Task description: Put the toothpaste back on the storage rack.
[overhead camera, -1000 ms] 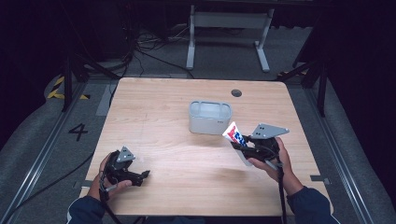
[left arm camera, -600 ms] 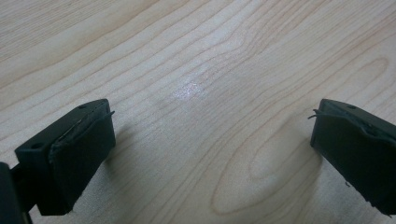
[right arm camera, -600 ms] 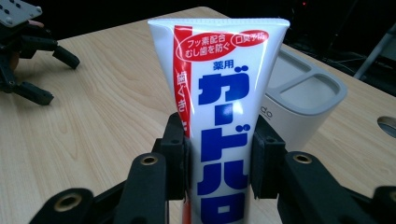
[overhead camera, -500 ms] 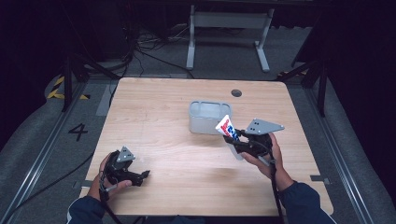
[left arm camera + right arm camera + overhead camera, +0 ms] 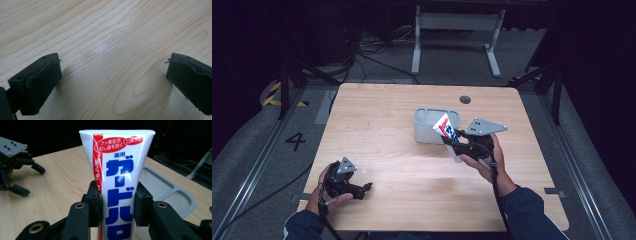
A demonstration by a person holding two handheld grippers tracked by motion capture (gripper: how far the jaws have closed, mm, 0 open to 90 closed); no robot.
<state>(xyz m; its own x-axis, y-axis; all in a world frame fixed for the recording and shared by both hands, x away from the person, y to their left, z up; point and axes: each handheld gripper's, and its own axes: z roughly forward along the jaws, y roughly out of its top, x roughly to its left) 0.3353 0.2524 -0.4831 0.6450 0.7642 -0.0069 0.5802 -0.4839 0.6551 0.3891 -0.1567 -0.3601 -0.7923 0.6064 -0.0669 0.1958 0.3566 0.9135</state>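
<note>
Glossy plastic toothpaste tube (image 5: 117, 182) in my matt black right gripper (image 5: 116, 202); table (image 5: 105, 37) smooth pale wood; tray (image 5: 170, 192) matt grey plastic.

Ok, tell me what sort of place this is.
Probably a recording lab or studio, not a home: a lone wooden table on grey carpet, black surroundings, loose cables and a metal stand behind, plus a floor marking "4".

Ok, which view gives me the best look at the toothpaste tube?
The right gripper view: the toothpaste tube stands upright and close, printed face legible, clamped by the right gripper. The high view shows it small beside the grey tray.
</note>
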